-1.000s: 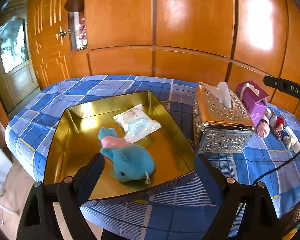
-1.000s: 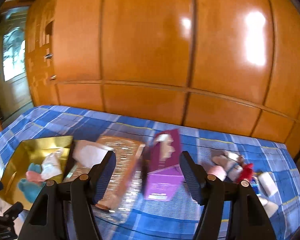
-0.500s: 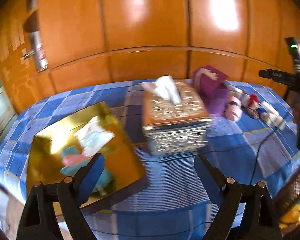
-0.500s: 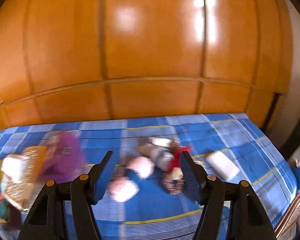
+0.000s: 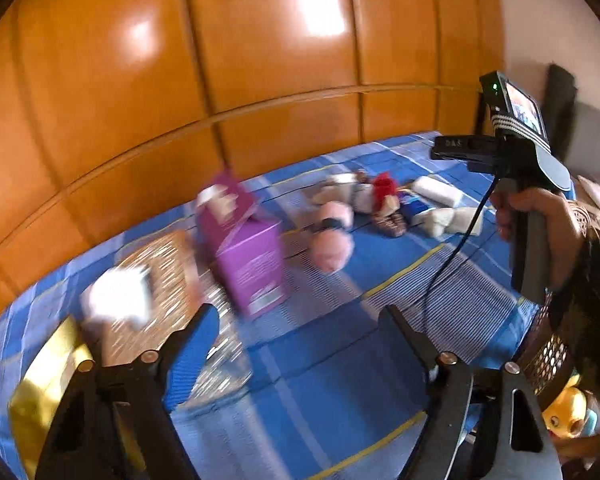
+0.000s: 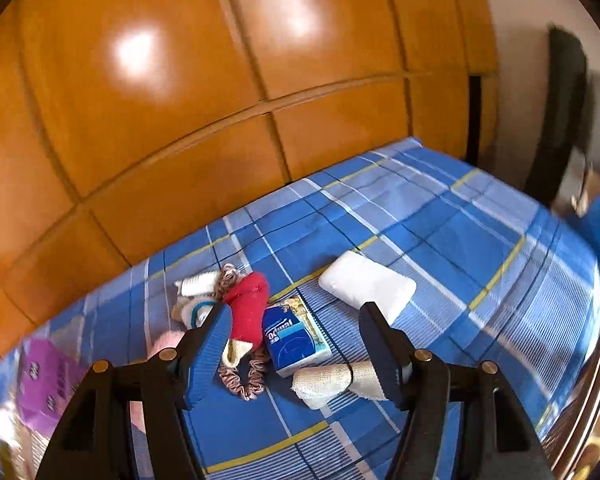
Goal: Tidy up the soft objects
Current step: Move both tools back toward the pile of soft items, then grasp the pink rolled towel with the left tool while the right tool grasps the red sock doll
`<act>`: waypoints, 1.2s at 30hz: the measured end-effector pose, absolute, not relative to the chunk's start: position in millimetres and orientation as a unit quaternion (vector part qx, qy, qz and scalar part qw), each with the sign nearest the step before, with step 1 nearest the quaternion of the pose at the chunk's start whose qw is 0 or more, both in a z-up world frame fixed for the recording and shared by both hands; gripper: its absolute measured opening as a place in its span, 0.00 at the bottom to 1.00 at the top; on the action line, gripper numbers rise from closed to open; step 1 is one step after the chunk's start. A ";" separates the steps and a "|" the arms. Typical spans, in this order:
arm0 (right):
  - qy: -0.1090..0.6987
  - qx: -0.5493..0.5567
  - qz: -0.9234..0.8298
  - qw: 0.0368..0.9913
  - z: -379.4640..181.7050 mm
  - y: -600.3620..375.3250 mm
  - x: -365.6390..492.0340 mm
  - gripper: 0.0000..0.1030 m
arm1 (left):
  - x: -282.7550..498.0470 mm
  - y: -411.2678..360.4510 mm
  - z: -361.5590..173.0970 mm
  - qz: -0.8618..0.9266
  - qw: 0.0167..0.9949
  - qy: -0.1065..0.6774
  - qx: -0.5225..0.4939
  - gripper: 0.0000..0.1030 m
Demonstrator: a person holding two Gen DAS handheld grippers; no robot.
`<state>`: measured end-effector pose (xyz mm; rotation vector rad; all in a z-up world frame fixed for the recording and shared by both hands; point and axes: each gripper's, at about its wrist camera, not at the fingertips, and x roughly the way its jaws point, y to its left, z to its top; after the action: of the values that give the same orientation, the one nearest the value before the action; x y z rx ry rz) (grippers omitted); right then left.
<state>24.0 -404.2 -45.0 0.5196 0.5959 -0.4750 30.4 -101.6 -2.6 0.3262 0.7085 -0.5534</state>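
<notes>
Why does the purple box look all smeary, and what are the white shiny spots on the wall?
Left wrist view: the purple box is motion-blurred. Right wrist view: sharper in the middle, with the tissue pack readable. Both views: the spots are light glaring off the glossy wooden wall.

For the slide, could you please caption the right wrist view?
Open right claw hovering over a blue tissue packet, red cloth doll and white foam pad on the blue plaid tablecloth.
</notes>
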 end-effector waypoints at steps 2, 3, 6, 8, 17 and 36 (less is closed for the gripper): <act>0.283 0.279 -0.239 0.886 -48.0 -416.2 19.7 0.65 | 39.7 -124.6 -6.9 -0.281 0.880 0.344 0.168 0.74; 0.280 0.295 -0.241 0.881 -49.5 -421.1 17.0 0.65 | 45.6 -138.3 -11.0 -0.286 0.876 0.346 0.178 0.72; 0.277 0.339 -0.249 0.864 -56.5 -436.7 9.3 0.65 | 66.1 -174.5 -25.4 -0.293 0.862 0.363 0.198 0.67; 0.277 0.365 -0.248 0.854 -61.6 -444.3 6.0 0.65 | 80.8 -196.7 -37.0 -0.289 0.856 0.373 0.213 0.67; 0.293 0.383 -0.207 0.851 -69.0 -443.3 14.0 0.65 | 150.6 -250.4 -81.9 -0.237 0.849 0.400 0.250 0.67; 0.324 0.379 -0.167 0.851 -78.7 -434.9 30.1 0.56 | 113.0 -217.4 -125.8 -0.281 0.826 0.455 0.177 0.34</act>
<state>30.1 -434.9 -78.7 0.7975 0.6824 -0.3525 113.0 -217.4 -125.8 0.3761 0.9668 -0.5960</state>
